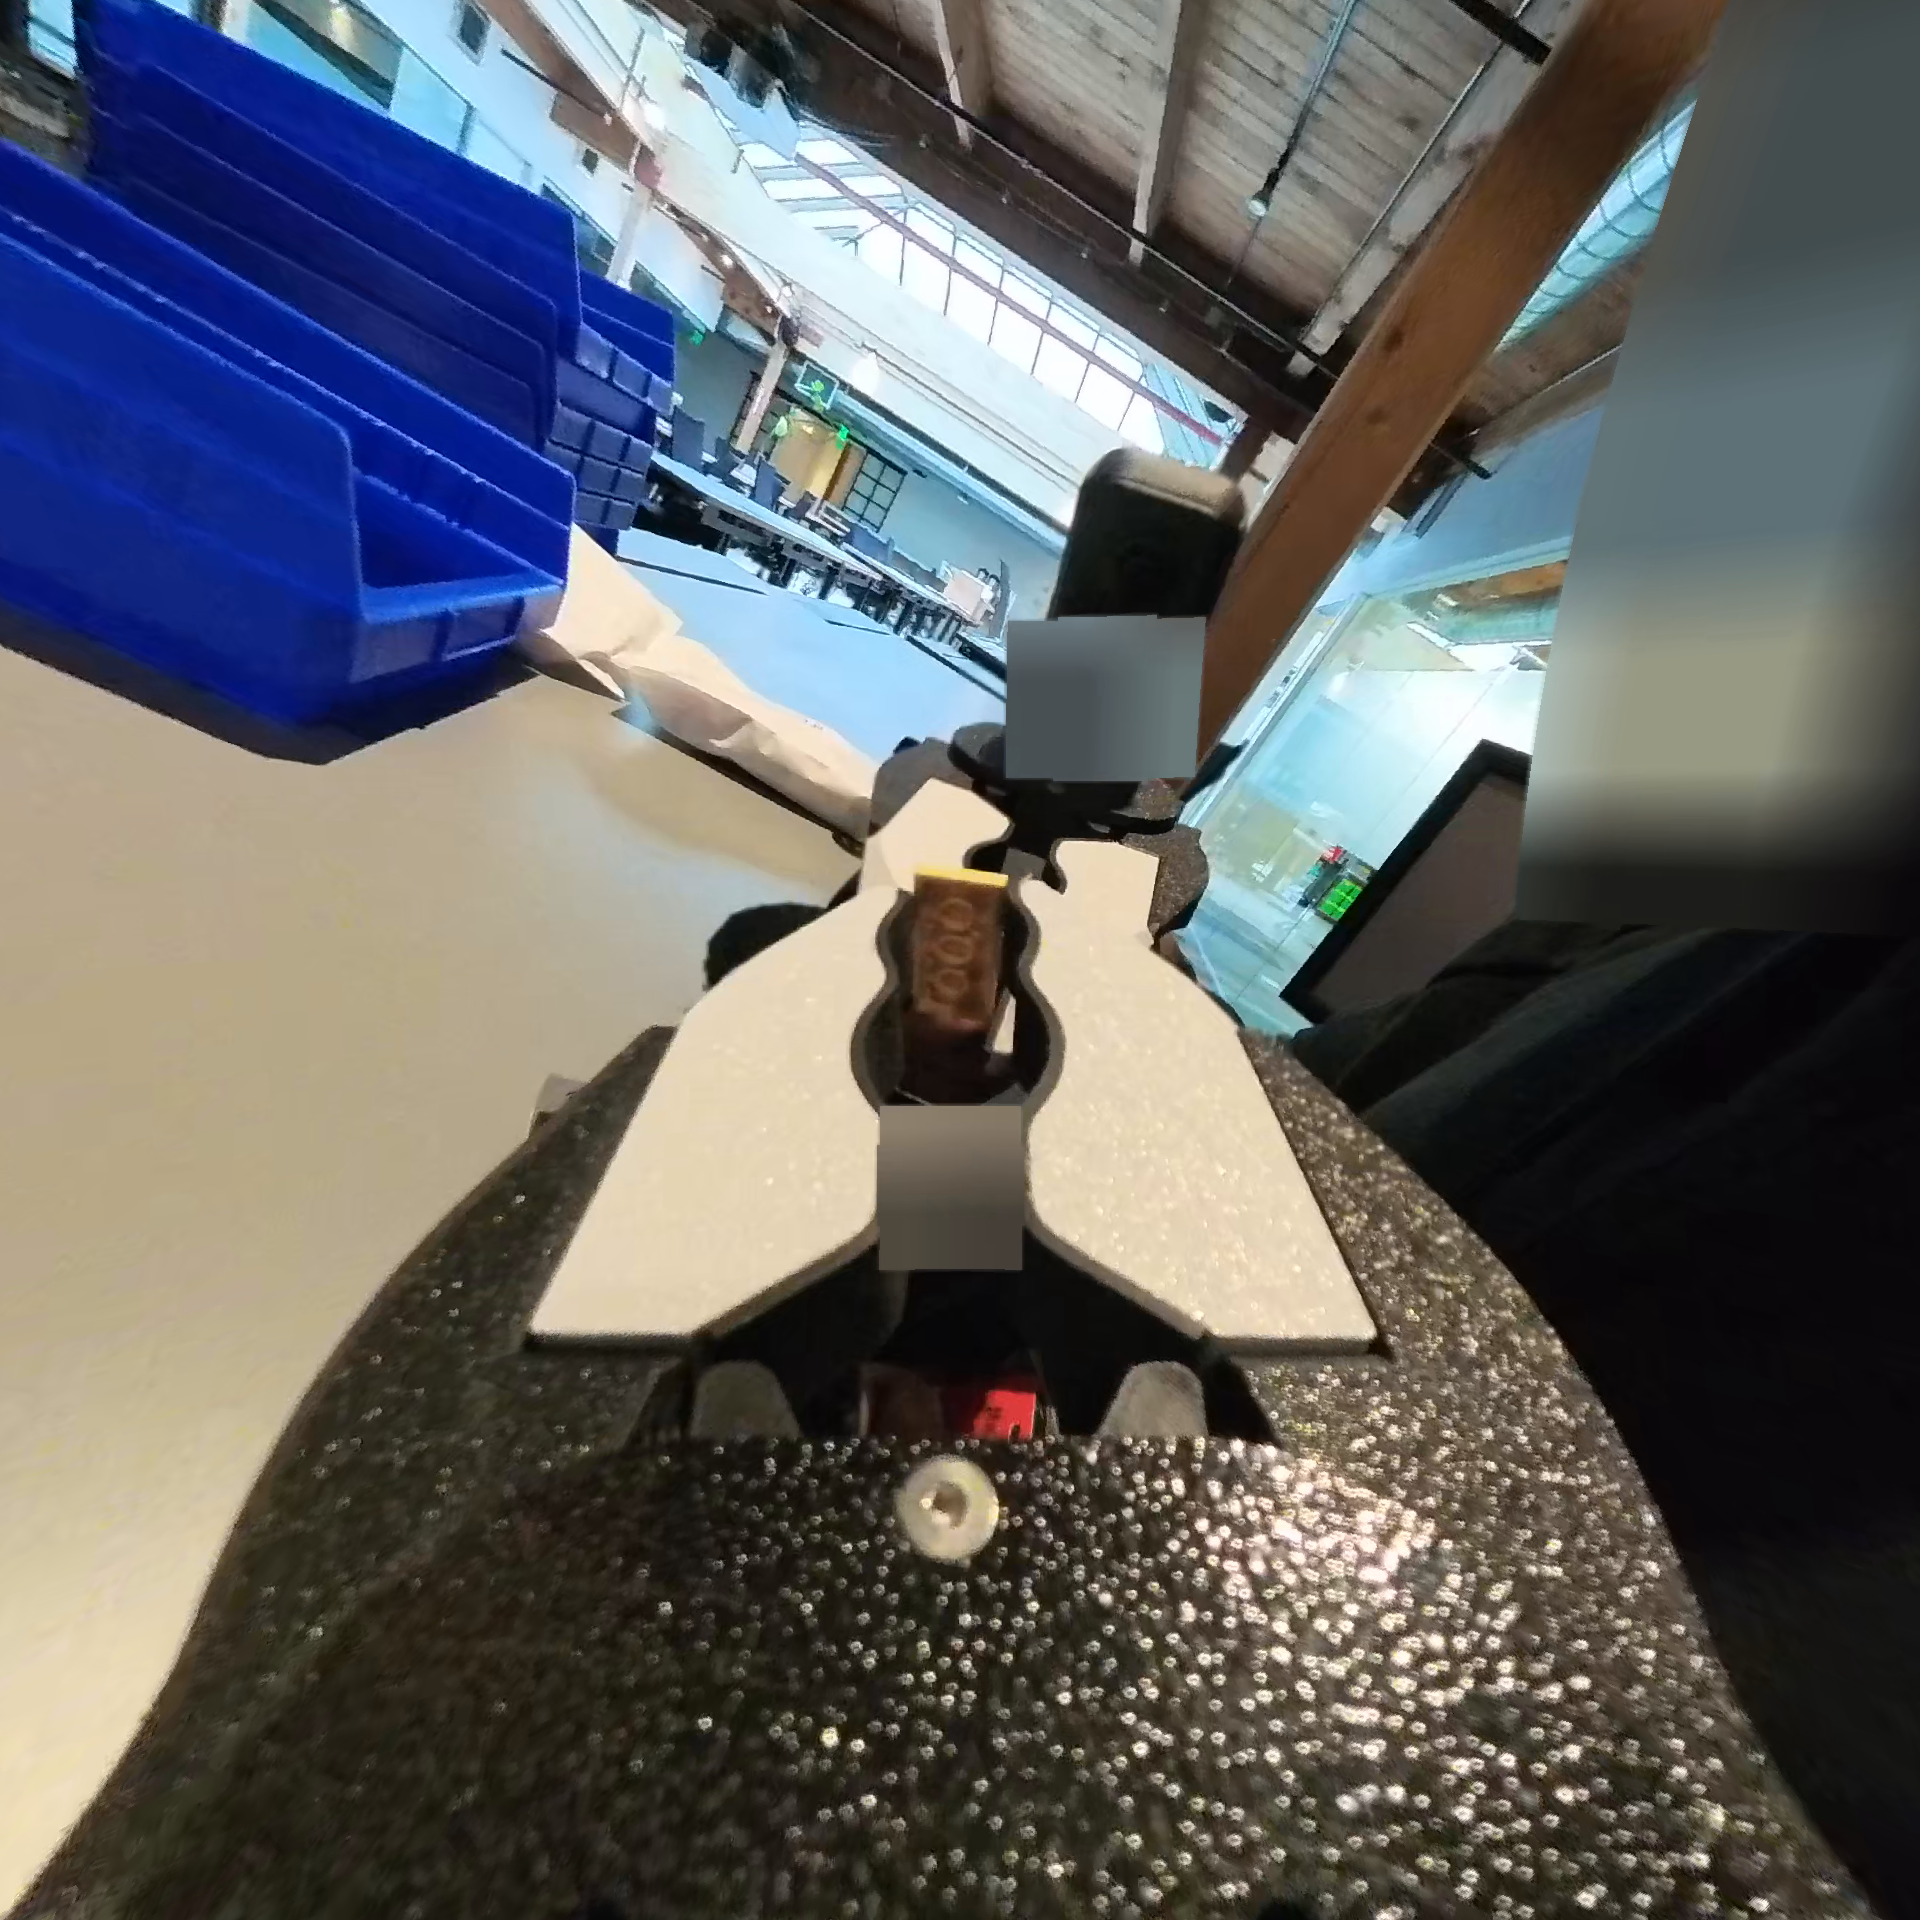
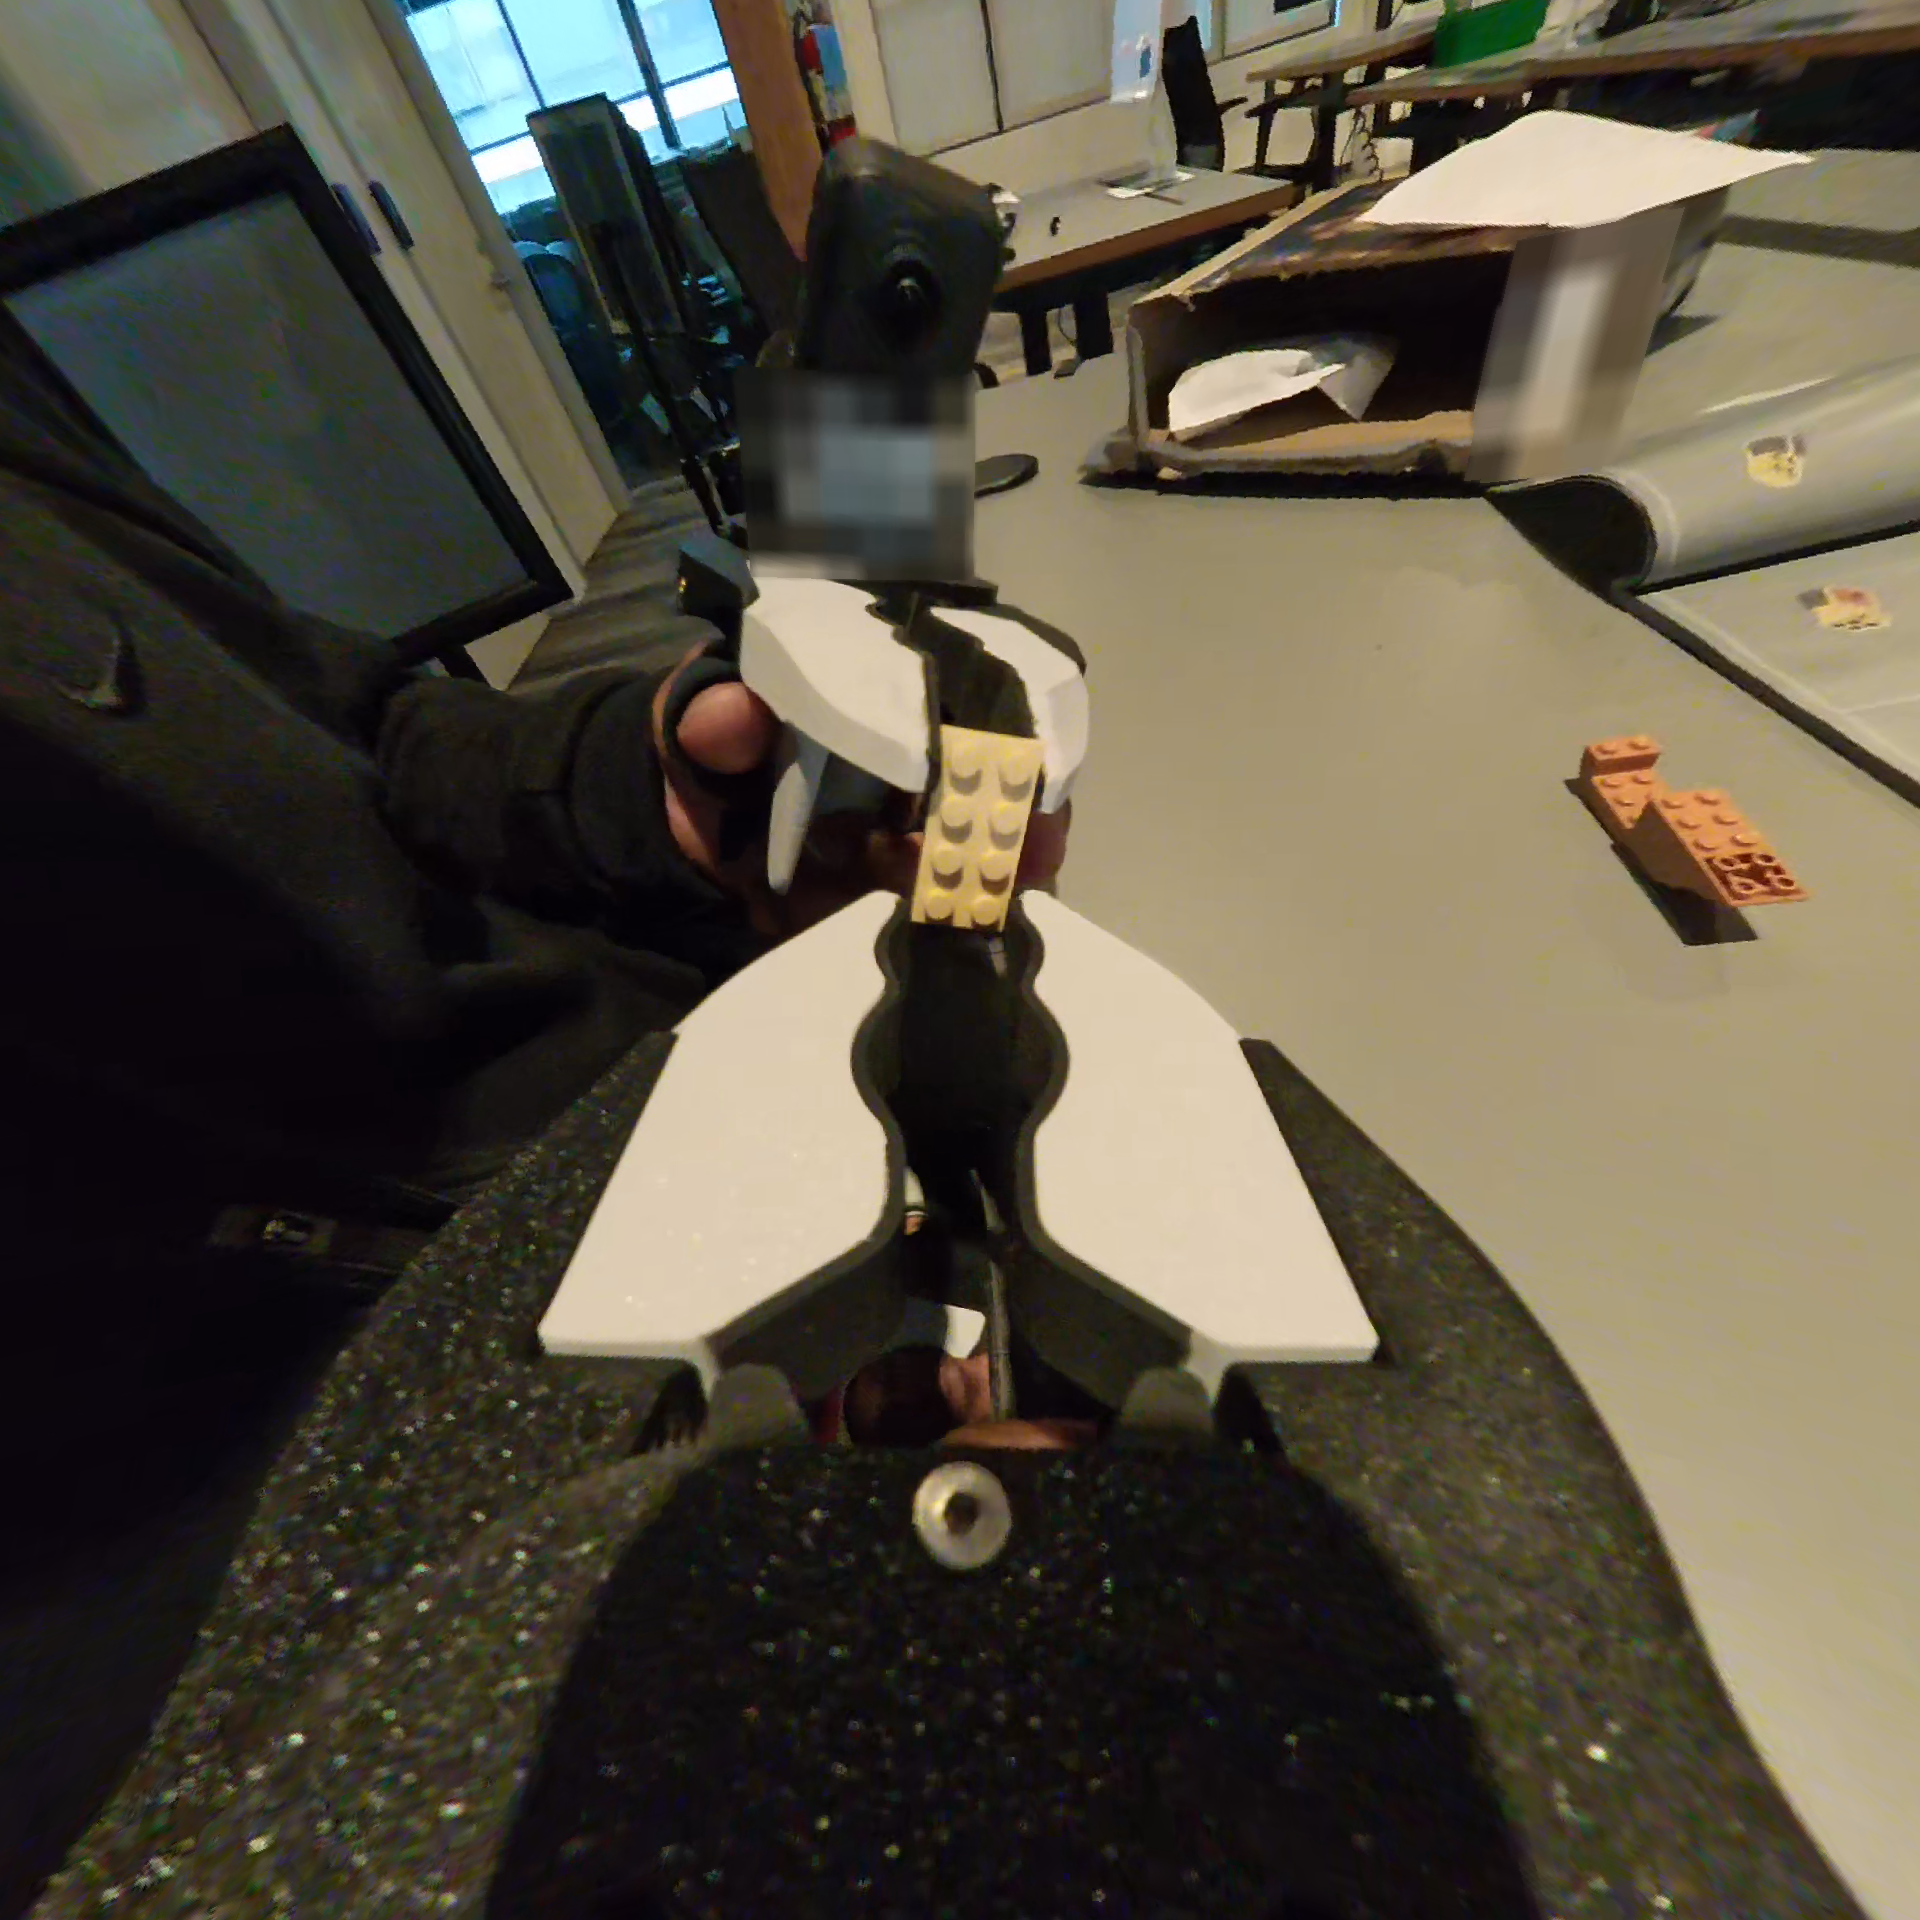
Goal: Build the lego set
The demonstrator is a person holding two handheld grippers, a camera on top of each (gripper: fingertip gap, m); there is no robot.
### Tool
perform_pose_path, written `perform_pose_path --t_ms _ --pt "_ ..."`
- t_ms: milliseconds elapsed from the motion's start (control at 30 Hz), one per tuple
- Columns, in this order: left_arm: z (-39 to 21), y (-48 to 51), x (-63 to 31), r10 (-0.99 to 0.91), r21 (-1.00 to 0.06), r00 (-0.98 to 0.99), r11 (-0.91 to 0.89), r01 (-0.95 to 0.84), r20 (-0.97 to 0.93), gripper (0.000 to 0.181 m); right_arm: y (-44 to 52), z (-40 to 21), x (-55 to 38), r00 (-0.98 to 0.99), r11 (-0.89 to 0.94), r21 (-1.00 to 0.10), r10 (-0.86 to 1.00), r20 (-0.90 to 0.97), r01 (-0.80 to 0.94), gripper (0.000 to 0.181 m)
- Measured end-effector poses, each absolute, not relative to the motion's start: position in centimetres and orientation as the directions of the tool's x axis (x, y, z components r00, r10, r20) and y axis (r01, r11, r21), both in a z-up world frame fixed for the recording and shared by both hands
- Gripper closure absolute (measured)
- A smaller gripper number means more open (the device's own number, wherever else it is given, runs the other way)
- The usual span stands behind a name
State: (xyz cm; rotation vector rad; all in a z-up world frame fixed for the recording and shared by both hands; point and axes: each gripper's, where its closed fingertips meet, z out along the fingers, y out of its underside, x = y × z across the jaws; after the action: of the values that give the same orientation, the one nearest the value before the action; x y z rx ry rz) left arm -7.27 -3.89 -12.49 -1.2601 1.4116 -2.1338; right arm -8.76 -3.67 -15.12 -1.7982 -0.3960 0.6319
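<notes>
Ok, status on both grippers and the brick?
Left gripper shut on tan plate. Right gripper tips at its near end, grip unclear. Orange bricks loose on table, not obstructing.

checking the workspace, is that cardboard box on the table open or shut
Open. The cardboard box lies on its side on the grey table, its open end facing the camera, with crumpled white paper visible inside and a white sheet on top.

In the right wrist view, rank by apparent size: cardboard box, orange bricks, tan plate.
1. cardboard box, largest even though farthest away.
2 and 3. orange bricks and tan plate look about alike; the plate is held much nearer the camera, so I won't rank them.
</notes>
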Motion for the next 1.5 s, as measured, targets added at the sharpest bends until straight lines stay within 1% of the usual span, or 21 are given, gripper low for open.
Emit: perform_pose_path --t_ms 233,333,433,700,800,867,933,1000,1133,1233,1267,1400,1500 --pt "-12.5 -3.9 -7.4 -0.650 -0.861 -0.578 -0.461 -0.216 0.493 0.165 -3.8 -14.9 -8.9 0.764 -0.313 -0.944 0.581 -0.280 -0.107 0.166" --pt "-12.9 -4.2 -7.4 -0.656 -0.868 -0.577 -0.439 -0.234 0.487 0.158 -3.9 -14.4 -8.9 0.749 -0.302 -0.944 0.593 -0.296 -0.133 0.166" --pt "-13.3 -4.7 -7.5 -0.661 -0.878 -0.583 -0.411 -0.247 0.473 0.159 -3.7 -14.7 -8.8 0.765 -0.300 -0.948 0.583 -0.273 -0.111 0.166" --pt "-13.2 -4.6 -7.4 -0.663 -0.878 -0.581 -0.417 -0.237 0.472 0.165 -3.7 -14.9 -9.0 0.772 -0.295 -0.952 0.586 -0.248 -0.082 0.166" --pt "-13.4 -4.7 -7.4 -0.682 -0.891 -0.576 -0.385 -0.242 0.451 0.165 -3.8 -15.2 -8.6 0.790 -0.276 -0.961 0.589 -0.168 0.001 0.165" --pt "-13.5 -4.5 -7.3 -0.694 -0.892 -0.562 -0.380 -0.245 0.450 0.166 -3.7 -15.9 -6.9 0.838 -0.261 -0.958 0.544 -0.045 0.118 0.158" --pt "-13.5 -4.0 -7.2 -0.684 -0.874 -0.545 -0.407 -0.266 0.485 0.165 -3.4 -17.0 -4.2 0.872 -0.264 -0.925 0.474 0.122 0.272 0.154" --pt "-14.1 -3.5 -6.9 -0.692 -0.857 -0.506 -0.412 -0.309 0.515 0.165 -3.3 -18.3 -2.4 0.851 -0.289 -0.876 0.477 0.219 0.387 0.154" --pt "-15.4 -3.3 -6.7 -0.689 -0.827 -0.463 -0.413 -0.382 0.558 0.165 -2.5 -20.6 -1.7 0.768 -0.323 -0.807 0.598 0.231 0.494 0.155" --pt "-15.9 -3.5 -6.7 -0.659 -0.790 -0.443 -0.443 -0.424 0.608 0.165 -2.1 -22.8 -1.3 0.680 -0.351 -0.717 0.696 0.230 0.603 0.155" --pt "-16.1 -3.5 -6.8 -0.646 -0.775 -0.436 -0.457 -0.437 0.627 0.165 -1.8 -23.1 -1.2 0.662 -0.351 -0.703 0.714 0.227 0.619 0.155" --pt "-16.9 -3.1 -6.8 -0.624 -0.723 -0.382 -0.497 -0.479 0.682 0.165 -1.4 -23.3 -1.5 0.629 -0.351 -0.705 0.758 0.172 0.616 0.158" --pt "-17.4 -2.7 -6.7 -0.614 -0.696 -0.349 -0.520 -0.496 0.708 0.165 -1.6 -23.2 -1.9 0.614 -0.329 -0.707 0.767 0.187 0.626 0.163"
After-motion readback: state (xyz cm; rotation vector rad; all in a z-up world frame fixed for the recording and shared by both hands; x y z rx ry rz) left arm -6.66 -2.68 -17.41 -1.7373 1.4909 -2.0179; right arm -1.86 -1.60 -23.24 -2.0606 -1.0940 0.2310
